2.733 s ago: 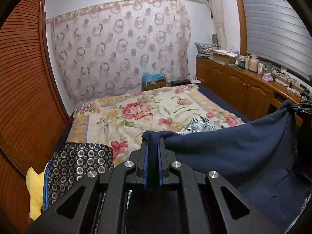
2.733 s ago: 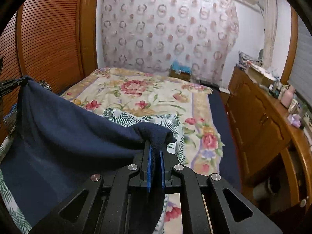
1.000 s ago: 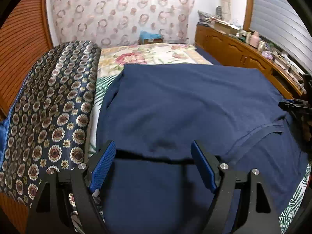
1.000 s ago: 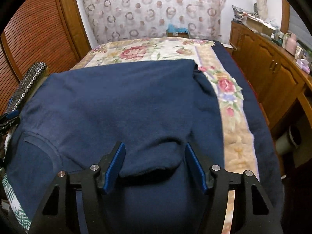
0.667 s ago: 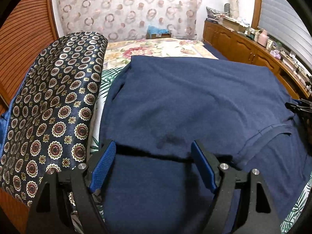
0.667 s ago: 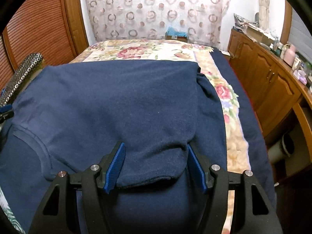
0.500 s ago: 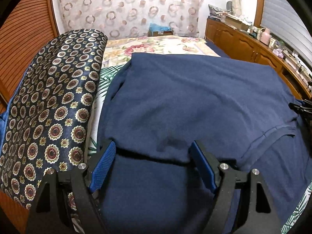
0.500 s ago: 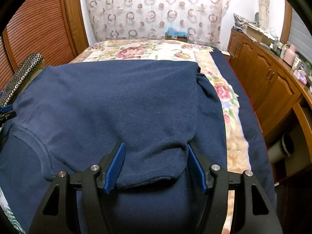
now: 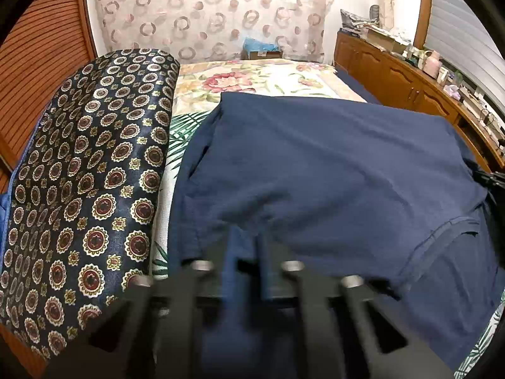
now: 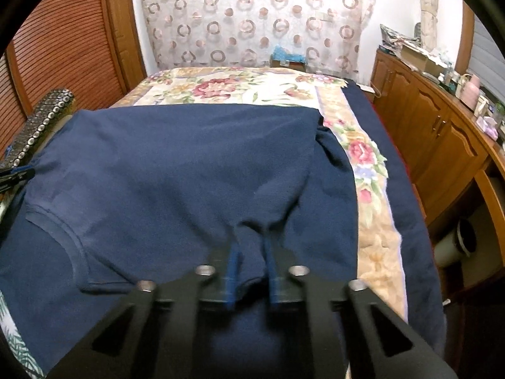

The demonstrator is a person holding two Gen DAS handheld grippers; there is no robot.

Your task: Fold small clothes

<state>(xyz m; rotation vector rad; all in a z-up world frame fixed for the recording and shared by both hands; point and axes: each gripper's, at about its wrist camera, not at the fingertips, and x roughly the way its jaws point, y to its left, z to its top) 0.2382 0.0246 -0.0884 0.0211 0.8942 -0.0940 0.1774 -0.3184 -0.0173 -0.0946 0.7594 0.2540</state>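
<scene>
Left gripper (image 9: 246,259) jaws motion-blurred, closing in on a bunched fold of the navy shirt (image 9: 315,164), cloth pinched between the blue pads. Right gripper (image 10: 251,268) same: pads (image 10: 234,271) drawn close together, clamping the folded-over edge of the shirt. Shirt lies spread flat on the floral bedspread (image 10: 246,88), collar seam toward the near side. Patterned dark bolster (image 9: 88,170) just beside the shirt's left edge. Wooden cabinets (image 10: 435,132) along the right wall.

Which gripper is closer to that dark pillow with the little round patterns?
The left gripper. The patterned pillow lies right beside it. The right gripper is across the navy shirt, at its other shoulder.
</scene>
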